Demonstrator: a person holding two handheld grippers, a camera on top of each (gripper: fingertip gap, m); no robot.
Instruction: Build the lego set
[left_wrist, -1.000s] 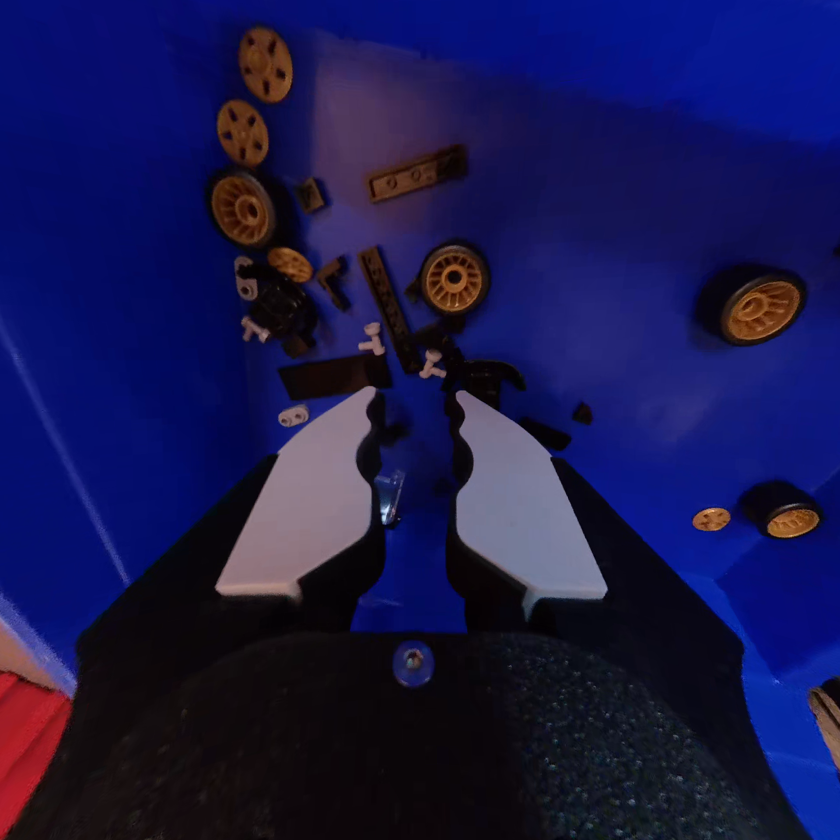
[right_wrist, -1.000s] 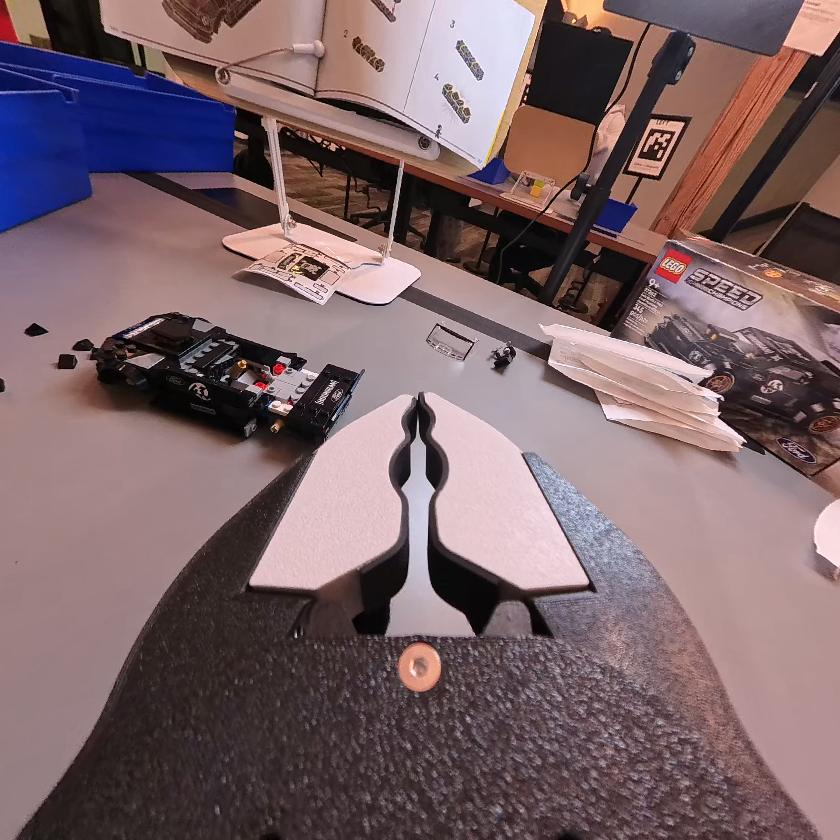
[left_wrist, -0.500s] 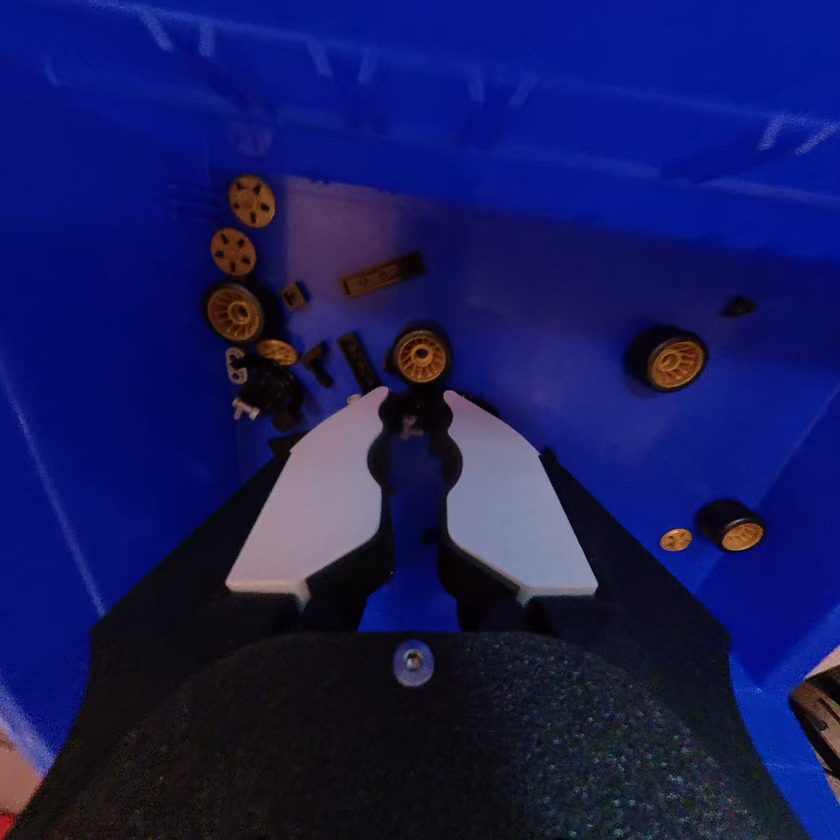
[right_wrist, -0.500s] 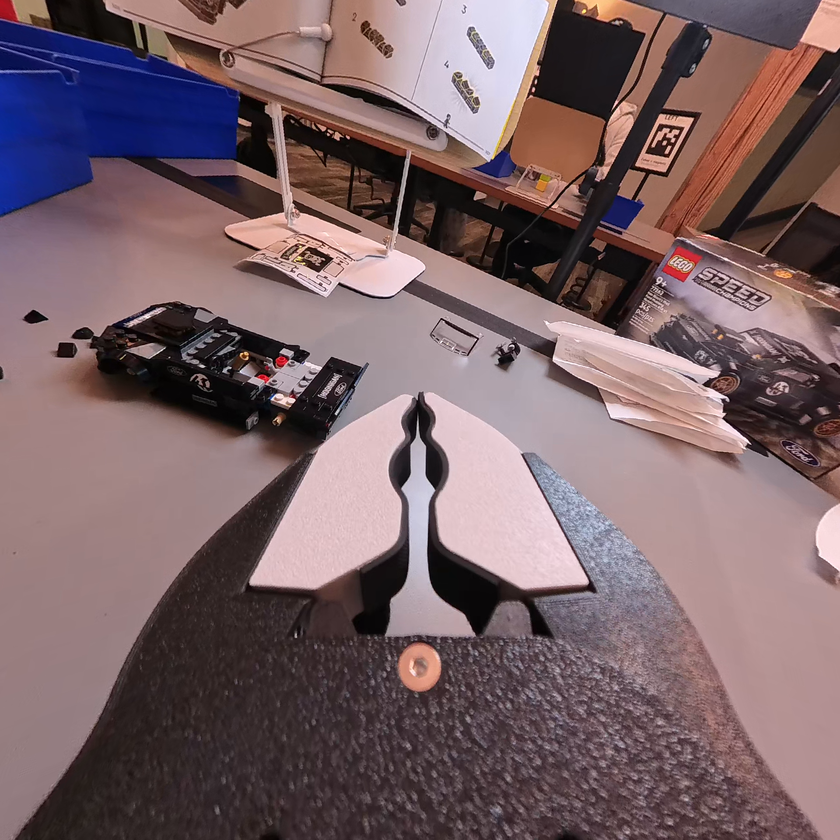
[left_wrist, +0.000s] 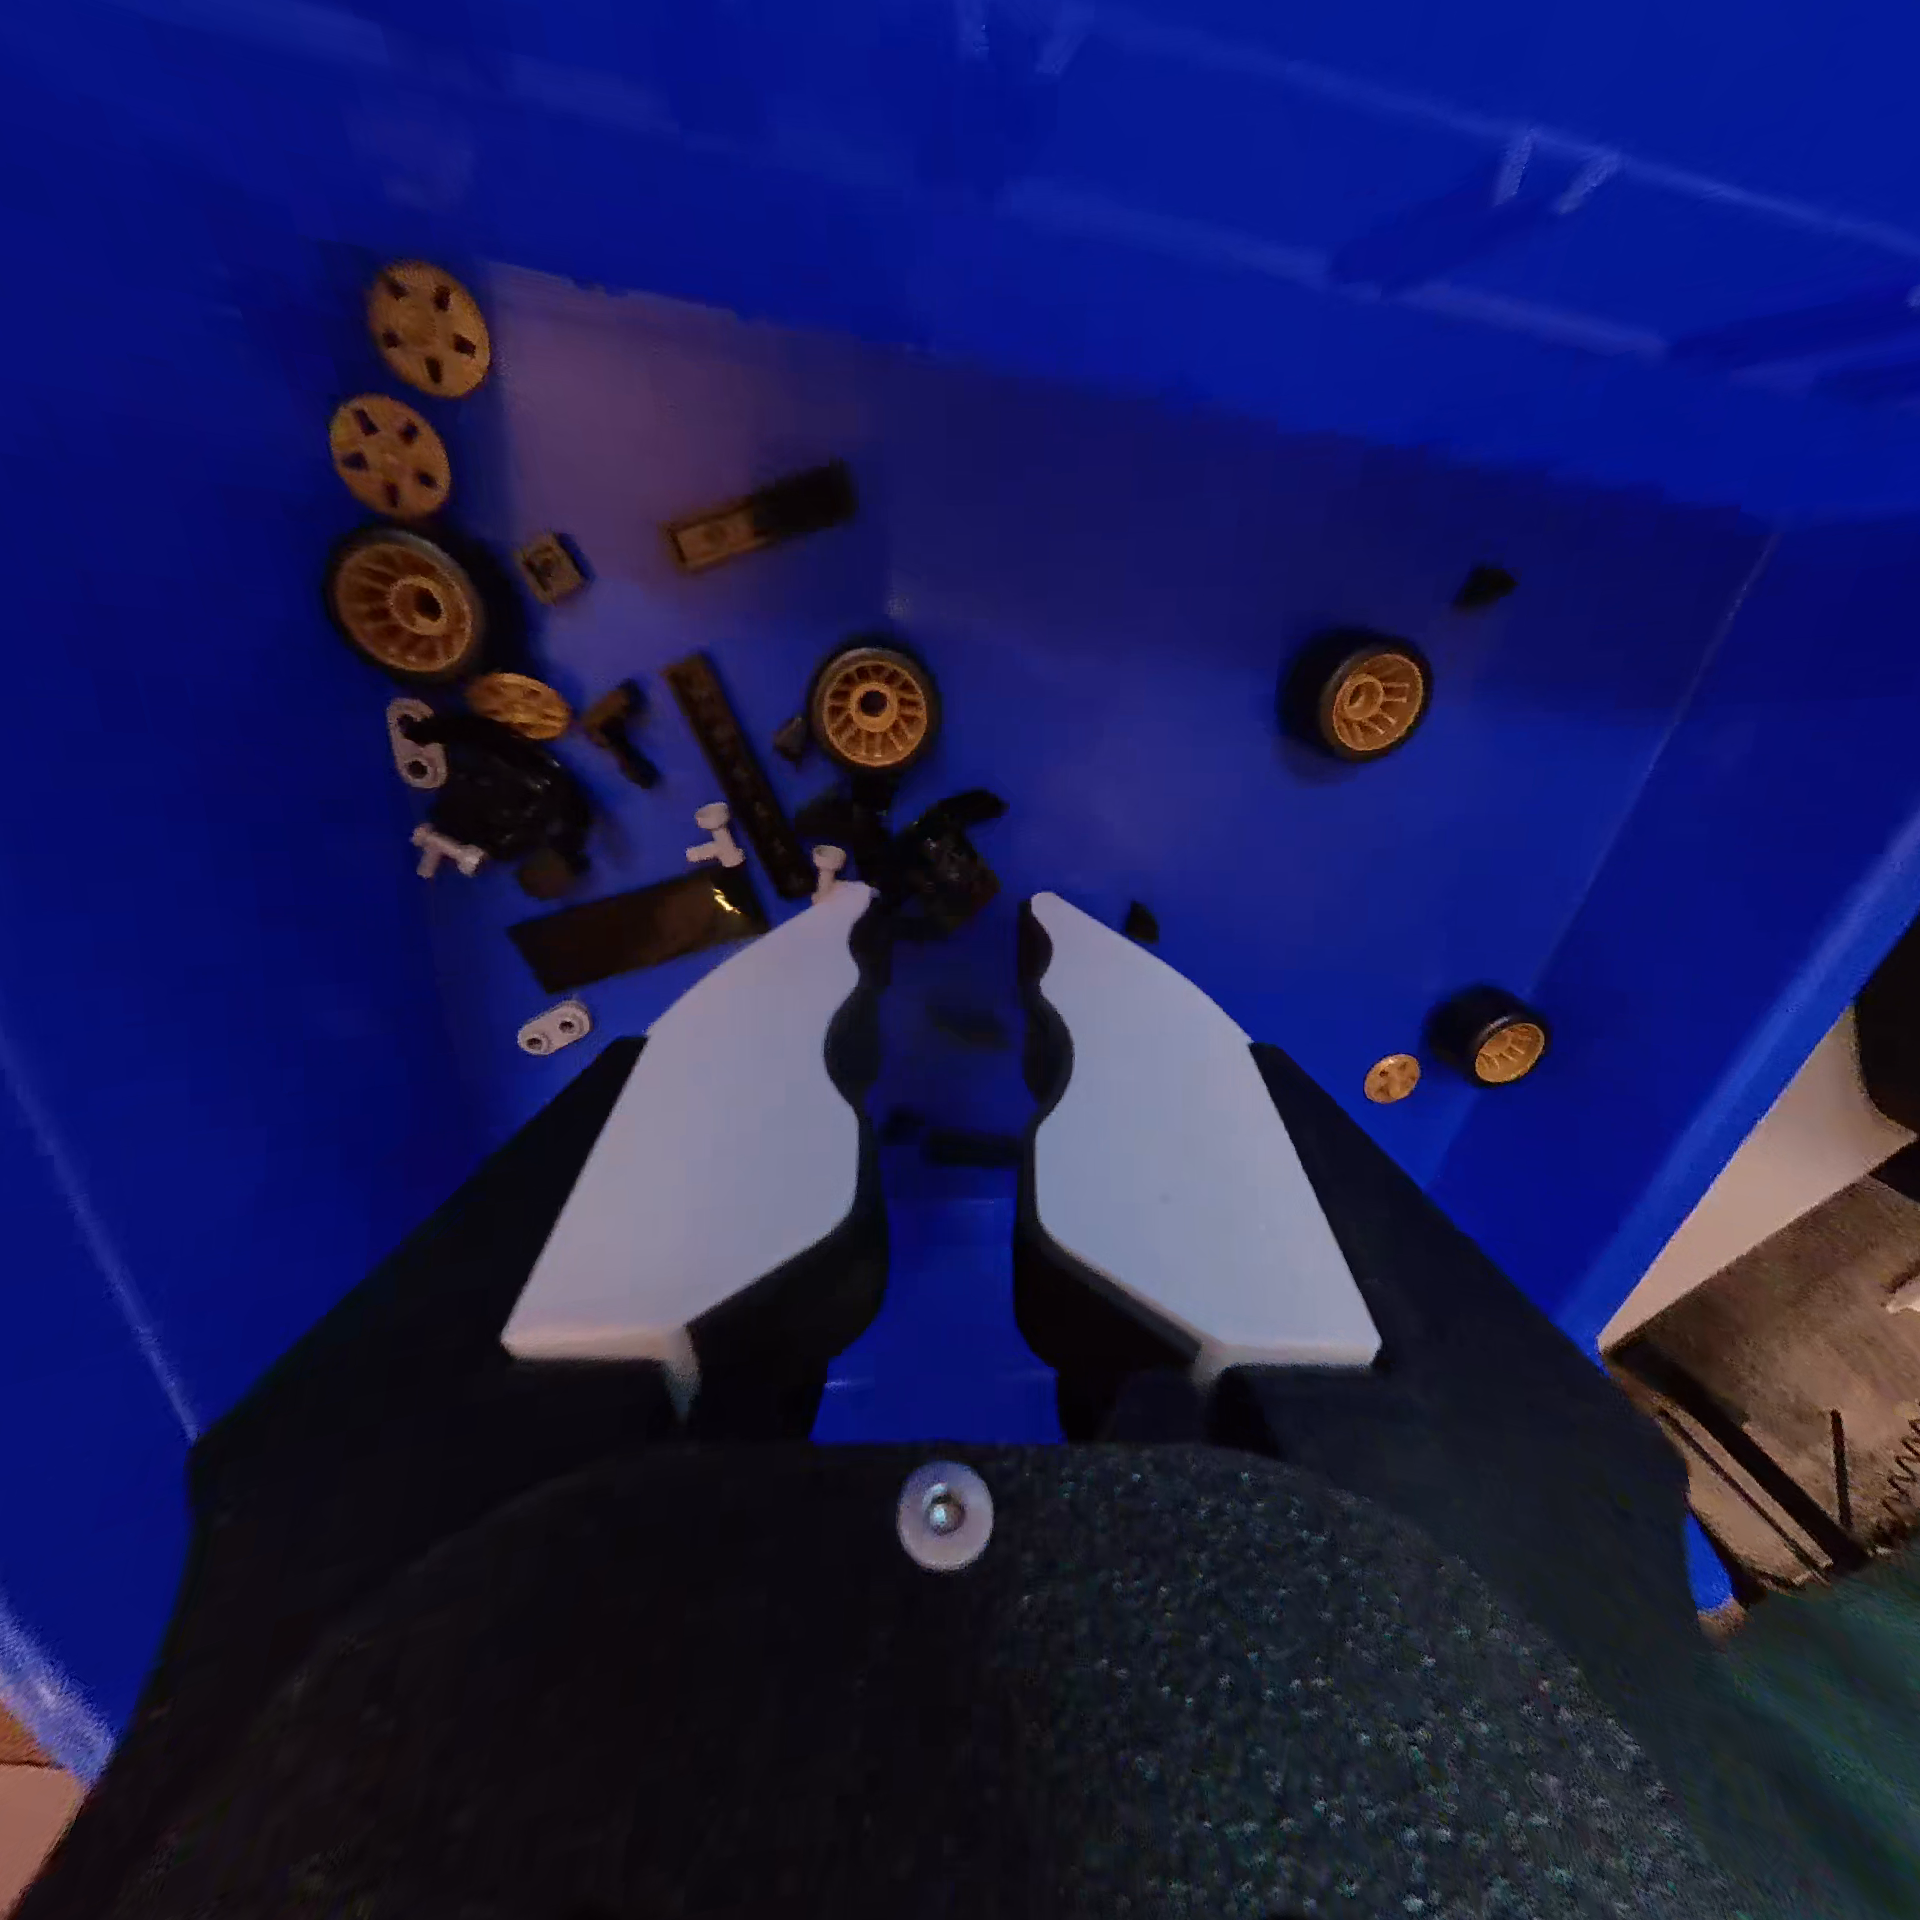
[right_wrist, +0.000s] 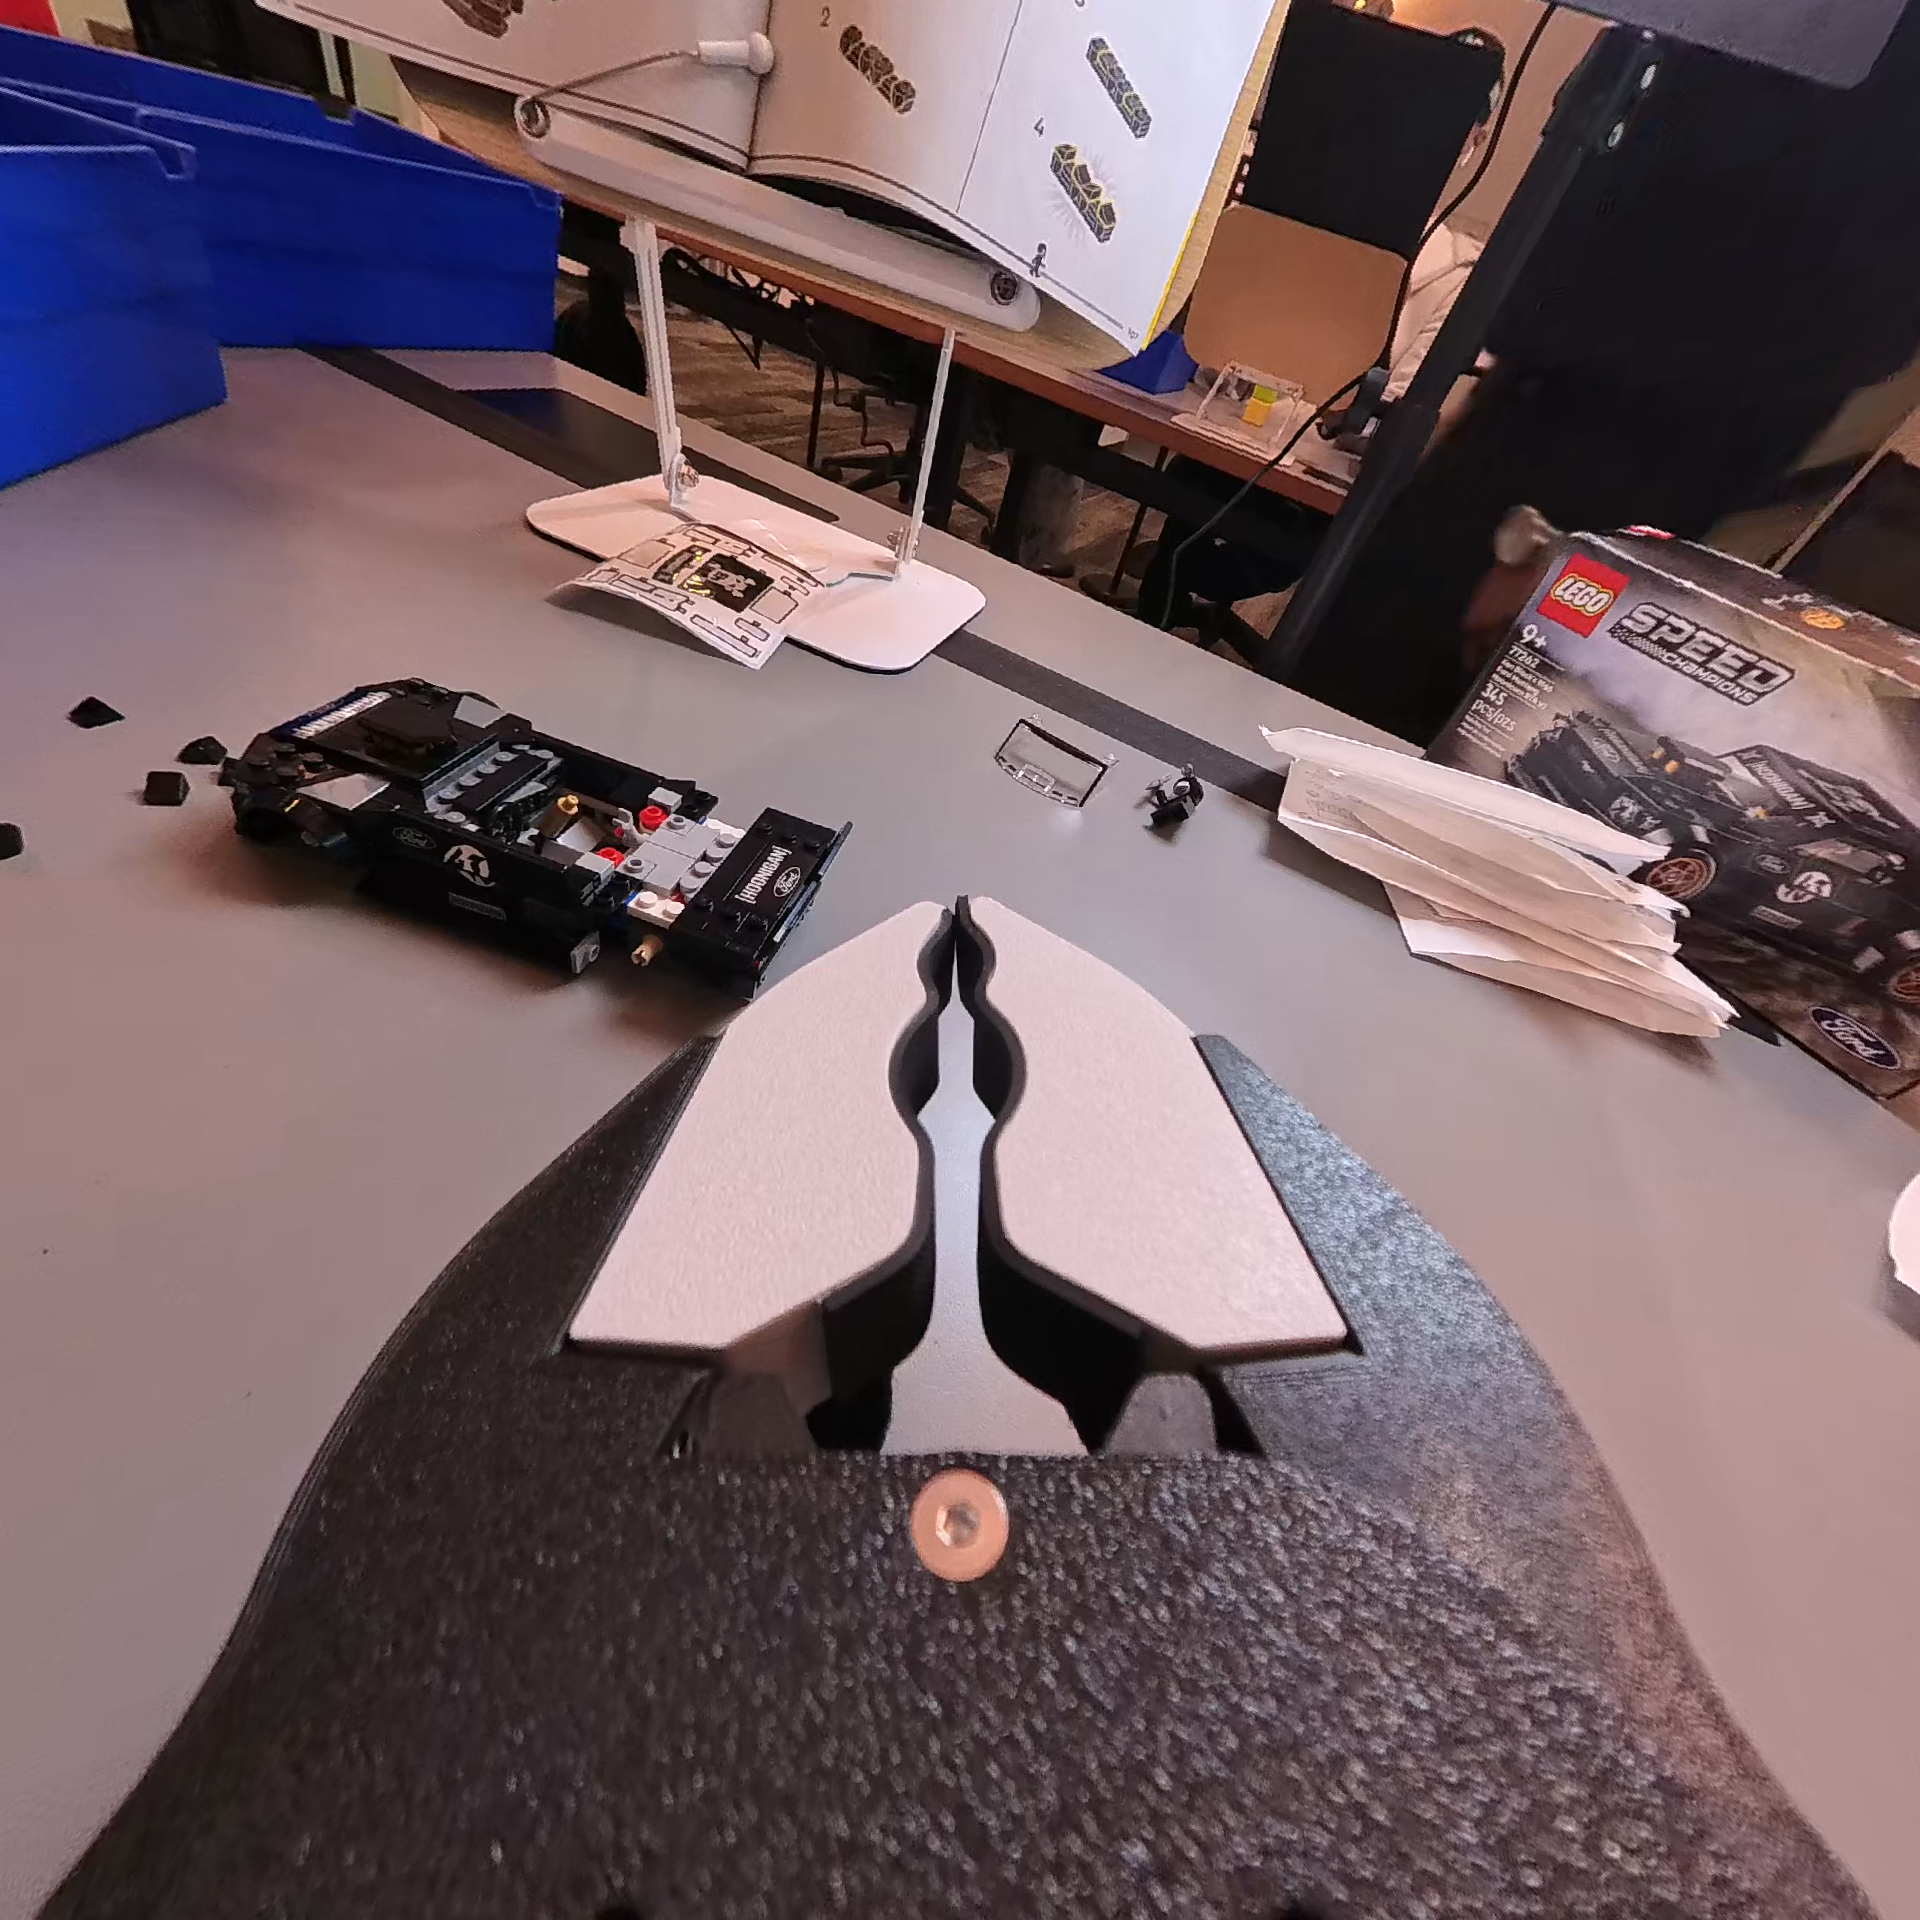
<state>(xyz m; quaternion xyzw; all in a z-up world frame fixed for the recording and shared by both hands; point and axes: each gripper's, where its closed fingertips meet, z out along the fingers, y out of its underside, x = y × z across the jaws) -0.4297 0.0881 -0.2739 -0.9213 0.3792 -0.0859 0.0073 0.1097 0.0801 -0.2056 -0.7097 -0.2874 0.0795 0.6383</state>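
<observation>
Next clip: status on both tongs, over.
Left tongs open over parts in blue bin. Right tongs shut, empty, near black car build. Nothing blocking.

Left tongs (left_wrist: 948, 906): two pale grey fingers (left_wrist: 727, 1132) with wavy black inner edges, sitting in black housing, speckled and rough-textured. Silver screw (left_wrist: 943, 1524) showing at housing centre, just behind fingers.

Right tongs (right_wrist: 956, 909): same build, light grey fingers (right_wrist: 790, 1153) on pebbled black shell, coppery screw (right_wrist: 958, 1530) sitting just behind fingers.
</observation>
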